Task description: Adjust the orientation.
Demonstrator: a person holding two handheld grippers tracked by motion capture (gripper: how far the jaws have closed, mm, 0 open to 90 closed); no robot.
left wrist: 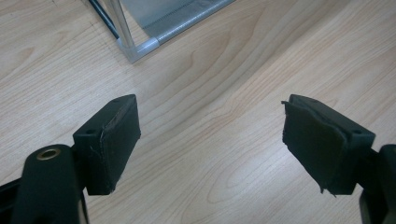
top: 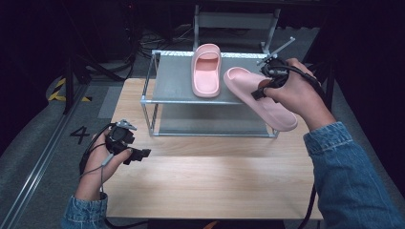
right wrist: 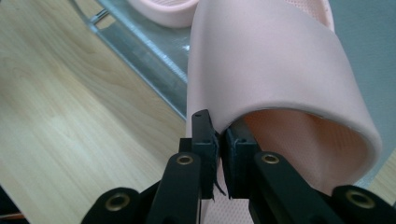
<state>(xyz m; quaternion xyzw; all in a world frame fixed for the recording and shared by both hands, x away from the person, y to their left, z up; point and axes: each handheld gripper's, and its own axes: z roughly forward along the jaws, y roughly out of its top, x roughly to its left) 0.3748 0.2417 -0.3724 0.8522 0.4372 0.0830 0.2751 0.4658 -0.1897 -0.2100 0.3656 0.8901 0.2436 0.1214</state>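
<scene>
Right gripper (top: 260, 91) clamped on the strap edge of 1 pink slipper (top: 260, 98), held in the air over the right front corner of the metal rack (top: 191, 101) — toe end over the top shelf, heel end out past the rack's front rail and above the wooden table (top: 210, 181). Slipper tilted, heel lower and toward the person's side. In the right gripper view, jaws nearly together with the wall of the held slipper (right wrist: 275, 70) pinched between the 2 pads, 1 pad outside the strap, 1 inside the foot opening; rack rail and table below and to the left. Second pink slipper (top: 207, 70) flat on the rack's top shelf, toe toward the far edge, sole down, just beside the held one but apart from it; its rim also at the top of the right gripper view (right wrist: 163, 11). Left gripper (top: 138, 153) low over the left part of the table, in front of the rack's left front leg, well apart from both slippers. In the left gripper view (left wrist: 210, 140), jaws spread wide — nothing between them, bare wood beneath, a rack corner post (left wrist: 135, 46) farther off at upper left. Denim sleeves on both forearms.
</scene>
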